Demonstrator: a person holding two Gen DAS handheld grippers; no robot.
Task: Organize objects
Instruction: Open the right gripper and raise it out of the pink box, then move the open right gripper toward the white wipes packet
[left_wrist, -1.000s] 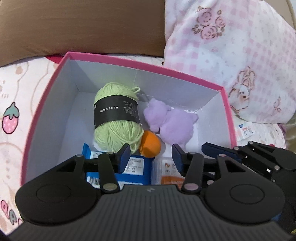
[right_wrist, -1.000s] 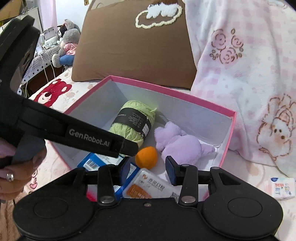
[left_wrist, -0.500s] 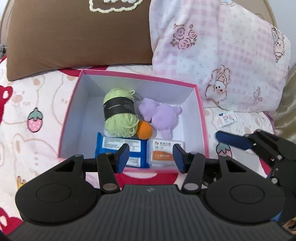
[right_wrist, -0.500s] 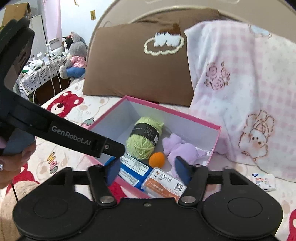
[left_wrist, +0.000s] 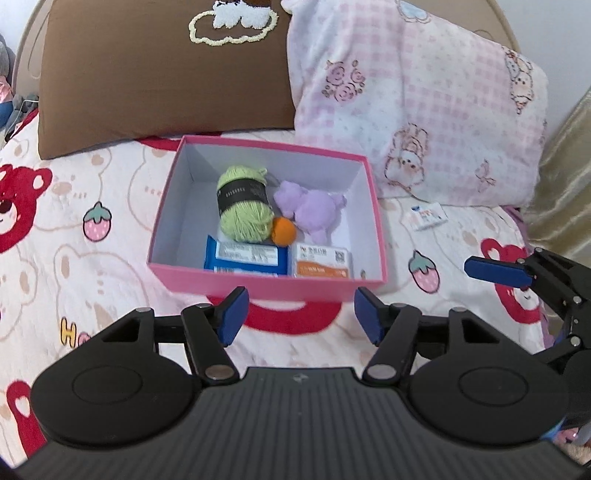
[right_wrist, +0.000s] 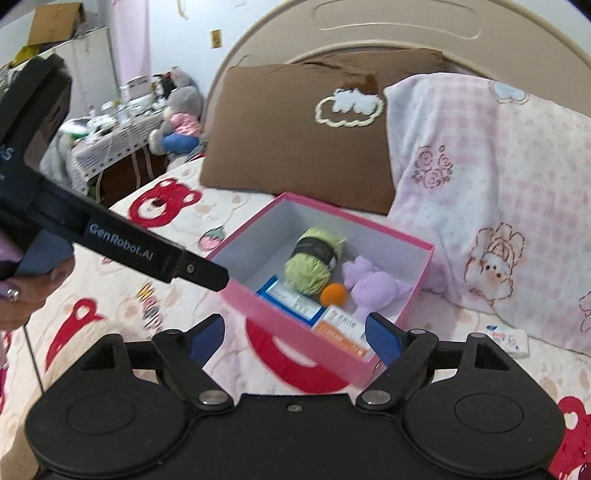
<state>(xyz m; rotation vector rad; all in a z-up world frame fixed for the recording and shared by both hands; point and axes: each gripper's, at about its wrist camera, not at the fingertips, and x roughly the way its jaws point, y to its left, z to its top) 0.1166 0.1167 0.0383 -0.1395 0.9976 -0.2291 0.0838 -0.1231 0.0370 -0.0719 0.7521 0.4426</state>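
Our left claw (left_wrist: 298, 314) had its blue pads spreading apart, with nothing between them but the bedspread (left_wrist: 74, 266) below. Our right claw (right_wrist: 294, 338) was opening too, already wide, and it gripped nothing; the near corner of the pink box (right_wrist: 295, 325) only showed between its pads, lying beyond them on the bed.

In the left view the pink box (left_wrist: 258, 282) sat just above the pads, at the centre of the frame. Inside it, a ball of green yarn (left_wrist: 243, 206) with a black band lay toward the back, a purple plush toy (left_wrist: 314, 210) just to its right, and a small orange ball (left_wrist: 283, 230) touching both. Along the near wall a blue packet (left_wrist: 245, 258) and an orange-and-white packet (left_wrist: 321, 262) lay side by side.

To the right of the box, well apart from it, a small white packet (left_wrist: 424, 216) lay on the bedspread below a pink checked pillow (left_wrist: 424, 103). A brown pillow (left_wrist: 159, 74) filled the upper left.
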